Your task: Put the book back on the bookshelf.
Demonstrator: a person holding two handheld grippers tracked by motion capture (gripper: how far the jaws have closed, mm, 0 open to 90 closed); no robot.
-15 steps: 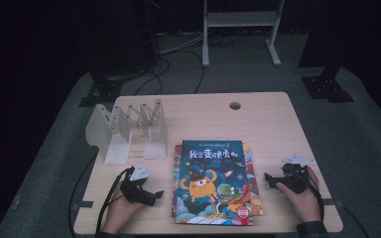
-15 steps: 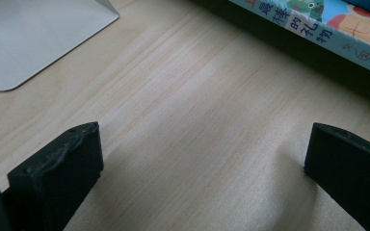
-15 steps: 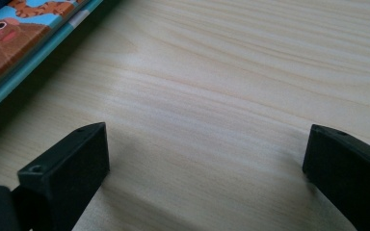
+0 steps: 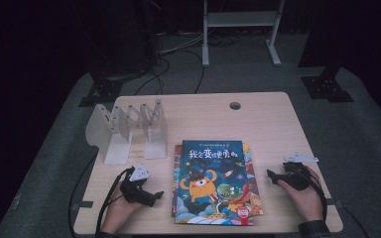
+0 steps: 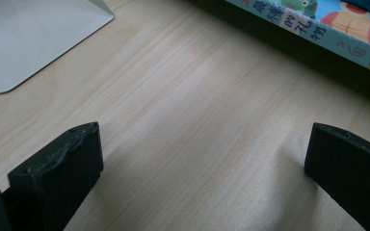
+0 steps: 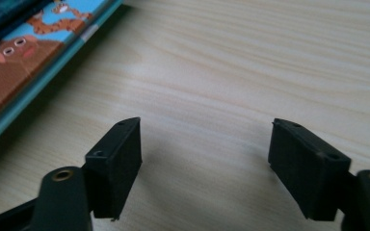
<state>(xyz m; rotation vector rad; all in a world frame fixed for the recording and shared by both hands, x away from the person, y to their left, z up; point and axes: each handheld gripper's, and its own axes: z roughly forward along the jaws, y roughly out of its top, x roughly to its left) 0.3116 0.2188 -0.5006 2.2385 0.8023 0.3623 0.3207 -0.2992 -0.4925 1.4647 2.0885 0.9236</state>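
White metal expanding book rack (image 4: pixel 129 130), upright dividers in a zigzag row, slots bare; set on the pale wooden table (image 4: pixel 258 119) up and to the left of the picture-book stack, its flat base plate (image 5: pixel 29 38) seen in the left gripper view.

Stack of thin children's picture books (image 4: pixel 214 182), lying flat near the table's front edge, centre. Top cover blue, with an orange monster, a green dinosaur and a title in Chinese characters; orange and teal edges of lower books poking out on both sides. Spine edge with printed characters (image 5: pixel 313 26) seen in the left gripper view; teal-edged cover corner with brown cartoon figures (image 6: pixel 24 62) seen in the right gripper view.

Left black hand-held gripper (image 4: pixel 151 196), just left of the stack, lying low over the table, pointed toward the books, held in the left hand (image 4: pixel 121 208). Jaws released, spread wide, bare wood between them.

Right black hand-held gripper (image 4: pixel 273 174), just right of the stack, pointed toward the books, cupped in the right hand (image 4: pixel 305 196). Jaws parted, nothing grasped, apart from the stack.
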